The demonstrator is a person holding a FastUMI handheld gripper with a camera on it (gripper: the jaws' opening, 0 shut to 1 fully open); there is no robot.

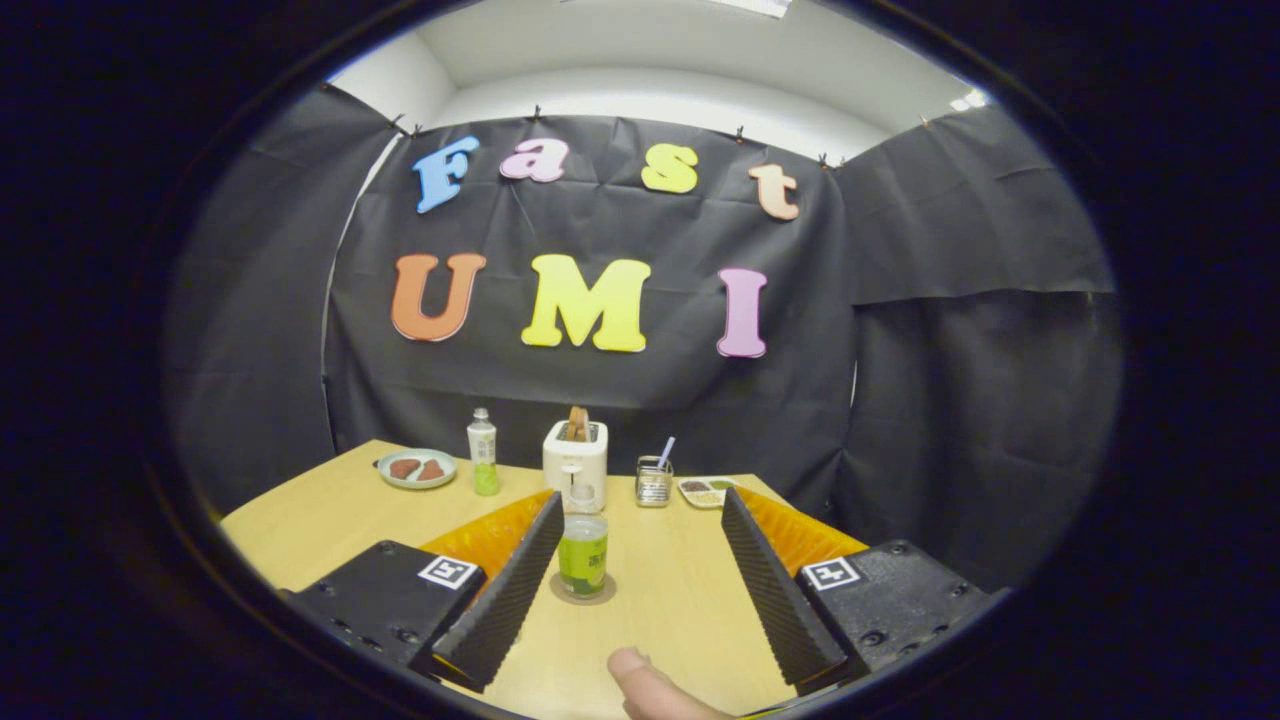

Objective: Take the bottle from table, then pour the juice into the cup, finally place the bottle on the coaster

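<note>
Now spread wide above the wooden table: gripper, both fingers gripping nothing. Between them, nearer the left one, green juice bottle upright on round coaster. Beyond, white toaster, second bottle, plate. Fingertip at the near edge.

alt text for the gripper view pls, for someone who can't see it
The gripper is open, and a small green bottle stands on a round coaster between its fingers on a wooden table. Beyond are a toaster, a taller bottle and a plate.
</note>
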